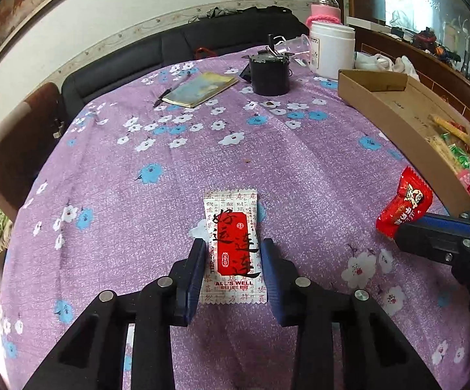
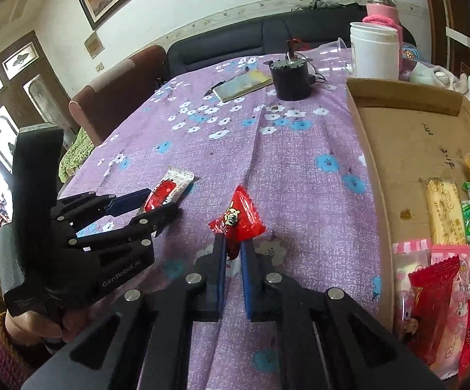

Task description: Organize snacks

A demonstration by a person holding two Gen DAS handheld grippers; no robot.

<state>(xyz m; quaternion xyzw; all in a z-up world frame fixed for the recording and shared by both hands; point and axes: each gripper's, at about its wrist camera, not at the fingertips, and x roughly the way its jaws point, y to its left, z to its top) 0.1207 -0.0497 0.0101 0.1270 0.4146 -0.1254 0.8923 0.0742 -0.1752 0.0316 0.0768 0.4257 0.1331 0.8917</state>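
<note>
Left tool (image 1: 231, 260) over purple floral tablecloth (image 1: 170, 169); dark sofa (image 1: 157, 55) behind.

A flat white-and-red foil snack packet (image 1: 231, 248) is flanked by the left claw (image 1: 232, 253) on the purple flowered desk (image 1: 170, 162); contact cannot be told.
</note>
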